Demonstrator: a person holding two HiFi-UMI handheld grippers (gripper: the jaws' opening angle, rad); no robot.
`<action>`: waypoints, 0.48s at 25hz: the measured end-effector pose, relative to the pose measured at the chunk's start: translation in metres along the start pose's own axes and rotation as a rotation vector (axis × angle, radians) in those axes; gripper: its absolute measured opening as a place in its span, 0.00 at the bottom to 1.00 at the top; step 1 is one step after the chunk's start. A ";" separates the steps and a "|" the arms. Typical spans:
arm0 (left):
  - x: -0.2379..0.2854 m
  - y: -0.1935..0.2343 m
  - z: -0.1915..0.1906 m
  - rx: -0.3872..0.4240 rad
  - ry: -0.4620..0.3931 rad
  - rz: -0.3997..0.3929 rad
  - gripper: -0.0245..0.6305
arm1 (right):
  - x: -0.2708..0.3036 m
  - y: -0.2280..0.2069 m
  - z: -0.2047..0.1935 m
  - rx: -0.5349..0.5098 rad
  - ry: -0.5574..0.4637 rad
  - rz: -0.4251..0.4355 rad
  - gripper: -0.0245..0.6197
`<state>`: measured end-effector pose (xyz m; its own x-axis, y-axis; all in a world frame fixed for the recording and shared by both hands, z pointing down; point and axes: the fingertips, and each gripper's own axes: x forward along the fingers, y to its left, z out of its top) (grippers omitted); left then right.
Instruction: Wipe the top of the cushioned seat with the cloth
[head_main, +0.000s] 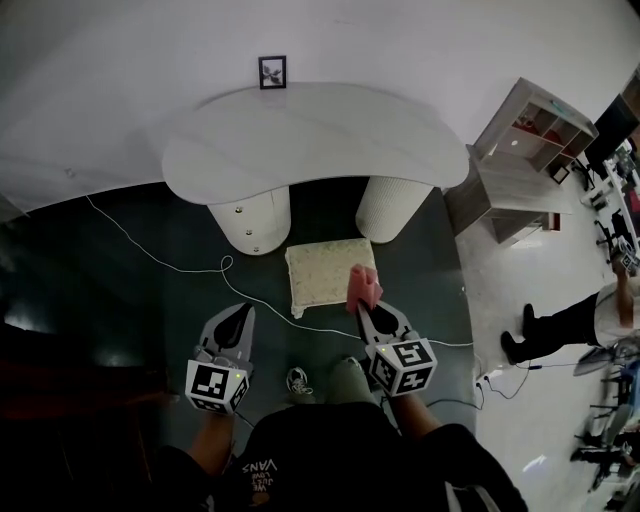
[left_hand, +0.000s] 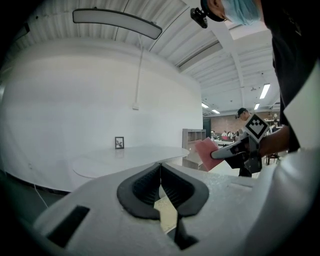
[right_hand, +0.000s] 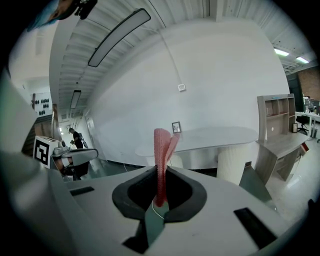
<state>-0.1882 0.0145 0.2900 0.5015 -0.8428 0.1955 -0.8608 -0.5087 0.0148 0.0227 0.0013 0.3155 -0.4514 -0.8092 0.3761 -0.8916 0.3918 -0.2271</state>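
The cushioned seat (head_main: 330, 271) is a pale square pad on the dark floor below the white table. A folded pink cloth (head_main: 364, 288) hangs over the seat's right front corner, with my right gripper (head_main: 370, 305) shut on it. In the right gripper view the cloth (right_hand: 162, 155) stands up from between the closed jaws. My left gripper (head_main: 240, 313) is held to the left of the seat, shut with nothing in it. In the left gripper view a strip of the seat (left_hand: 166, 213) shows under the jaws, and the cloth (left_hand: 209, 153) shows at the right.
A white curved table (head_main: 310, 140) on two round pedestals (head_main: 251, 217) stands just behind the seat. A white cable (head_main: 200, 268) runs across the floor. A wooden shelf desk (head_main: 520, 165) is at the right, and a person's legs (head_main: 545, 330) stand beyond it. My shoe (head_main: 297, 381) is near the seat.
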 end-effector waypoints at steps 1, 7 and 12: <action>0.005 0.000 -0.003 0.000 0.006 -0.003 0.07 | 0.004 -0.004 -0.001 0.000 0.008 0.000 0.08; 0.042 0.006 -0.008 -0.031 0.021 0.024 0.07 | 0.046 -0.029 -0.002 -0.004 0.057 0.025 0.08; 0.070 0.006 -0.018 -0.070 0.038 0.056 0.07 | 0.084 -0.049 -0.010 -0.011 0.116 0.065 0.08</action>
<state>-0.1603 -0.0441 0.3217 0.4499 -0.8616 0.2349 -0.8920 -0.4463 0.0712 0.0283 -0.0809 0.3672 -0.5089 -0.7260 0.4625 -0.8603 0.4473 -0.2444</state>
